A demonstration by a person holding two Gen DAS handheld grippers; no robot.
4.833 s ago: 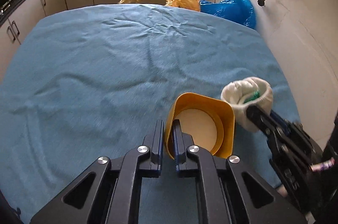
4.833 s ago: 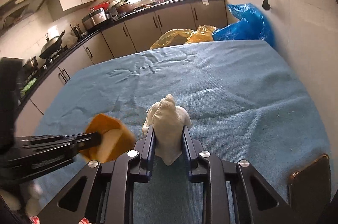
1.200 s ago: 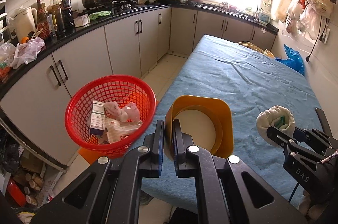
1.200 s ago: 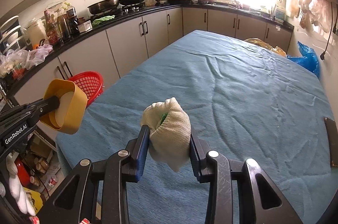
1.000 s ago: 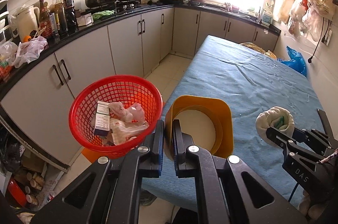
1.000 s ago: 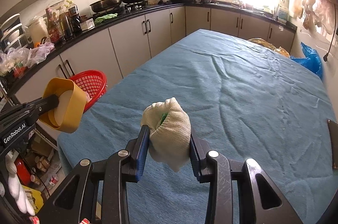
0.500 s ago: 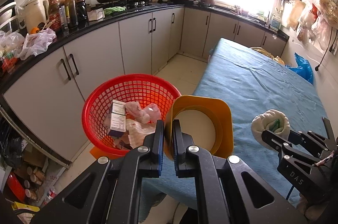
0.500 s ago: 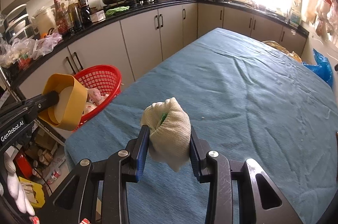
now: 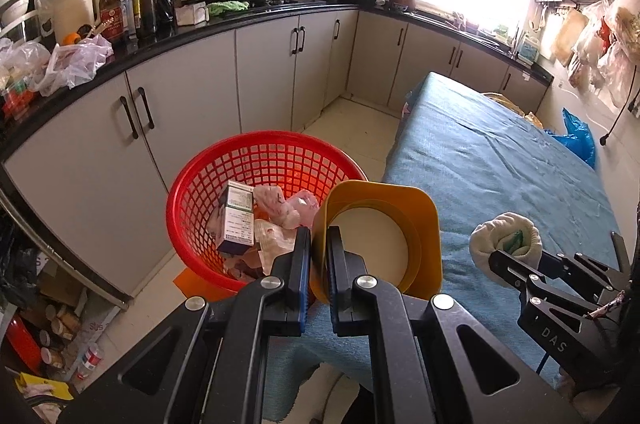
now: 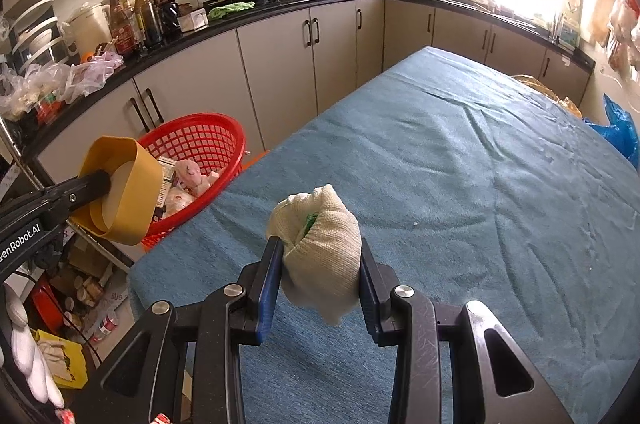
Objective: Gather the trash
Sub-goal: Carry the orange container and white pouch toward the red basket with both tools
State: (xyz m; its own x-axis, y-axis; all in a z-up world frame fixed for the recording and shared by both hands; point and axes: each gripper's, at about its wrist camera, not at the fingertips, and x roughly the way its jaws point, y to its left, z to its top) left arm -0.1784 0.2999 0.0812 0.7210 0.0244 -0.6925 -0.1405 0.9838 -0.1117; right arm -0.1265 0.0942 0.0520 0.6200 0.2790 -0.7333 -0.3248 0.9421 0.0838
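Carrying trash toward red basket [image 9: 256, 159].
Left gripper [image 9: 318, 264] pinching yellow tub [image 9: 380, 236] wall, basket at ten o'clock; right gripper [image 10: 320, 276] squeezing balled white cloth [image 10: 320, 244] over blue table [image 10: 480, 163].

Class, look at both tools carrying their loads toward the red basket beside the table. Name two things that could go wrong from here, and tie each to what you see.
1. The left tool pinches the yellow cup by one thin wall only; it could slip or swing before it is over the red basket.
2. The right tool holds the rolled white cloth above the blue tablecloth, not the basket; released now, it would likely miss.
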